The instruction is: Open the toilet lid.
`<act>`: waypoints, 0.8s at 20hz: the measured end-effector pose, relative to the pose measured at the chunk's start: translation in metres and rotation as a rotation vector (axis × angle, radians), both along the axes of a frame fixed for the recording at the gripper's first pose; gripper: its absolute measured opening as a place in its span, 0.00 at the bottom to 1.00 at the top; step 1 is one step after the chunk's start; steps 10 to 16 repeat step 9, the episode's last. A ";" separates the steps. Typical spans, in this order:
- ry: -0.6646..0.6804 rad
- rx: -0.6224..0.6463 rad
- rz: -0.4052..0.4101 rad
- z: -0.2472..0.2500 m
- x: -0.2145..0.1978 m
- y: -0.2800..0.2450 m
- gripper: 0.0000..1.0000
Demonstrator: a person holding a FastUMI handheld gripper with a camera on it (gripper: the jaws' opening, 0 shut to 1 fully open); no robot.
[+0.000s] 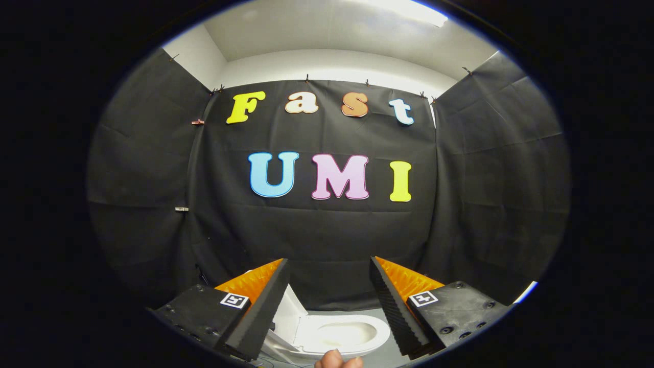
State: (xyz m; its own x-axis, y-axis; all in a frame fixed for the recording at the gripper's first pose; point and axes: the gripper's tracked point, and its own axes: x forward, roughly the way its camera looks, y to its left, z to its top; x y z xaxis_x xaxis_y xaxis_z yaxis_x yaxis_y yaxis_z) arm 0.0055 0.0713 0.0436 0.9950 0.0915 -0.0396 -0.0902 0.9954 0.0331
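Hovering wide and empty, the claw (327, 306) looks over the toilet (337, 335) lying below, between its fingers, lid (288, 312) seemingly raised leftward.

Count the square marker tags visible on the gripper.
2: one marker tag on the left finger's base, one on the right's. The open gripper frames the toilet below.

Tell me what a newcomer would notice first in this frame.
The tool stands out first: its two black fingers with orange backs are spread wide apart, gripping nothing. Low between them and beyond sits the white toilet, its bowl exposed and the lid apparently already tilted up behind the nearer finger. A hand peeks in just below the bowl, and black cloth closes the booth behind.
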 end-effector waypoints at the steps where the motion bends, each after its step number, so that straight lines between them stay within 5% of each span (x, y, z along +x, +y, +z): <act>1: 0.000 0.000 0.000 -0.001 0.000 0.000 0.98; 16: 0.010 -0.001 0.005 -0.004 0.001 0.000 0.98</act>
